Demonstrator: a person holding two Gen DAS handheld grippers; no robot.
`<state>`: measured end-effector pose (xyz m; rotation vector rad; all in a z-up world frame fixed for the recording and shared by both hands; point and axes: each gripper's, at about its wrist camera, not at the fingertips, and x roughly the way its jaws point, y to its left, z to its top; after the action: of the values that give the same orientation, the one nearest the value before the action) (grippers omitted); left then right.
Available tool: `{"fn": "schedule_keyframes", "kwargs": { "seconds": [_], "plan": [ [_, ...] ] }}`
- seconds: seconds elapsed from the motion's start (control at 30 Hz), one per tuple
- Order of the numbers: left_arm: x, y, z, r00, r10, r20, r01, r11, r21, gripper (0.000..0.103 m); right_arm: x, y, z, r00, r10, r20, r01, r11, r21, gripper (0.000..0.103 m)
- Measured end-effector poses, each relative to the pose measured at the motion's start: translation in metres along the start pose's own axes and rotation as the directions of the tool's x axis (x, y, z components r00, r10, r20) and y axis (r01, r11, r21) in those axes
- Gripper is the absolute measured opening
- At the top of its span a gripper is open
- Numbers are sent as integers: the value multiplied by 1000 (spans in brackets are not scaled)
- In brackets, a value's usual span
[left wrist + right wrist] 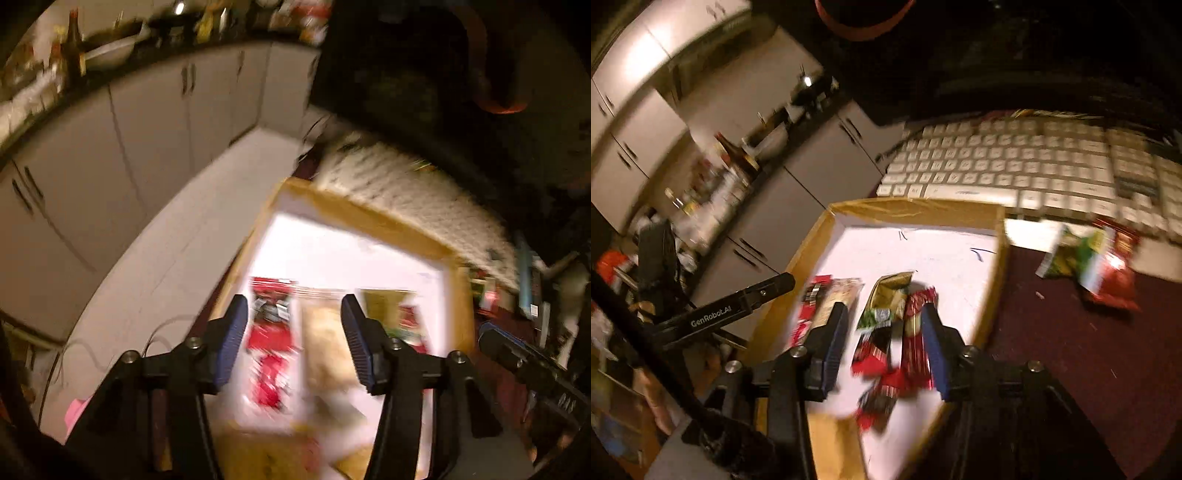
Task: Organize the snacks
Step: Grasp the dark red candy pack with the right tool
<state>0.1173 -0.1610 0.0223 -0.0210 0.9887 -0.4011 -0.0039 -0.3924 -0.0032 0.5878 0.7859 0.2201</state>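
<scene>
1. The tabletop [1071, 350], covered in a dark maroon surface, filled the right wrist view from 3 o'clock down to 5 o'clock.
2. Pale kitchen cabinets [155, 122] with dark handles ran along the left wrist view from 9 to 12 o'clock, under a cluttered counter [731, 173] with bottles on it.
3. A white keyboard [1015, 166] lay on the tabletop at 1 o'clock in the right wrist view, just beyond the box's far edge.
4. A shallow cardboard box [916, 208] with a white floor sat at the centre of both views, its brown rim [373, 218] showing at 12 o'clock of the left hand-held gripper.
5. Inside the box, snack packets lay side by side: a red packet [267, 354] and a tan packet [327, 343] on the 9 o'clock side, then a green and gold packet [886, 299] and a red and gold bar [914, 336] towards 3 o'clock.
6. A loose pile of snacks [1097, 266], green and red bags, rested on the tabletop outside the box at 2 o'clock in the right wrist view, near the keyboard.
7. The left hand-held gripper [295, 343] hung over the box with its jaws well apart and gripping nothing; the packets showed blurred between them.
8. The right hand-held gripper [886, 347] was likewise parted over the box's near half; the packets between its blue pads [934, 350] lay free, though blur hid whether the bar touched one pad.
</scene>
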Motion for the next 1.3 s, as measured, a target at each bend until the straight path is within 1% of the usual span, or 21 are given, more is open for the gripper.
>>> {"fn": "schedule_keyframes", "kwargs": {
  "seconds": [0.03, 0.07, 0.1, 0.13, 0.2, 0.27, 0.33, 0.4, 0.5, 0.57, 0.63, 0.73, 0.77, 0.8, 0.83, 0.9, 0.97, 1.03, 1.1, 1.17, 1.3],
  "plan": [
    [-16, -8, -11, 999, -25, 42, 24, 1000, 7, 66, -13, -4, -6, 999, 9, 31, -9, 1000, -1, 51],
    [-27, -13, -22, 996, -43, 76, 43, 999, 8, 73, -30, -10, -17, 998, 6, 69, -6, 1000, 7, 58],
    [-39, -22, -39, 991, -63, 117, 62, 998, 10, 75, -38, -15, -24, 996, -5, 88, 3, 1000, 22, 60],
    [-44, -28, -53, 988, -72, 133, 71, 997, 13, 77, -49, -25, -37, 994, -18, 104, 13, 999, 50, 60],
    [-47, -40, -76, 987, -89, 135, 88, 996, 11, 77, -55, -38, -49, 995, -19, 98, 12, 997, 79, 60],
    [-44, -54, -96, 987, -126, 104, 126, 992, 9, 77, -60, -53, -58, 994, -63, 92, 52, 991, 120, 60],
    [-44, -61, -106, 984, -159, 86, 160, 987, -10, 77, -62, -67, -58, 991, -103, 80, 92, 986, 138, 61],
    [-46, -71, -109, 982, -173, 79, 173, 985, 11, 77, -64, -76, -55, 990, -118, 84, 102, 980, 169, 61],
    [-47, -84, -108, 984, -160, 79, 157, 987, 41, 77, -62, -89, -49, 989, -124, 76, 106, 972, 208, 61],
    [-46, -85, -109, 983, -176, 52, 174, 984, 40, 77, -60, -96, -46, 990, -130, 62, 113, 966, 231, 61],
    [-45, -85, -111, 981, -191, 42, 190, 981, 35, 77, -53, -104, -37, 987, -158, 44, 139, 951, 276, 61],
    [-47, -87, -114, 983, -178, 54, 175, 983, 50, 77, -48, -116, -24, 983, -182, 27, 165, 936, 312, 61],
    [-47, -87, -115, 982, -181, 53, 179, 983, 50, 77, -44, -118, -18, 980, -196, 17, 181, 931, 317, 59],
    [-45, -87, -115, 982, -182, 42, 180, 983, 46, 77, -39, -119, -9, 975, -222, 10, 208, 927, 311, 54],
    [-44, -86, -116, 982, -187, 37, 186, 982, 40, 77, -34, -118, -3, 967, -255, -3, 245, 924, 292, 52],
    [-44, -83, -116, 981, -193, 34, 192, 981, 25, 77, -26, -118, 9, 958, -286, -13, 279, 923, 266, 47],
    [-45, -81, -117, 981, -189, 36, 188, 982, 19, 77, -18, -122, 20, 946, -323, -28, 319, 914, 251, 46],
    [-47, -80, -117, 981, -190, 41, 190, 982, 16, 77, -10, -134, 29, 936, -348, -57, 350, 900, 258, 45],
    [-48, -78, -118, 981, -188, 44, 188, 982, 13, 77, -3, -141, 34, 930, -360, -77, 368, 894, 258, 43],
    [-49, -76, -118, 980, -193, 43, 193, 981, 11, 77, 4, -142, 37, 936, -342, -89, 353, 900, 257, 41],
    [-48, -74, -119, 980, -194, 39, 194, 981, 5, 77, 16, -127, 39, 920, -377, -108, 391, 898, 200, 41]
  ]
}}
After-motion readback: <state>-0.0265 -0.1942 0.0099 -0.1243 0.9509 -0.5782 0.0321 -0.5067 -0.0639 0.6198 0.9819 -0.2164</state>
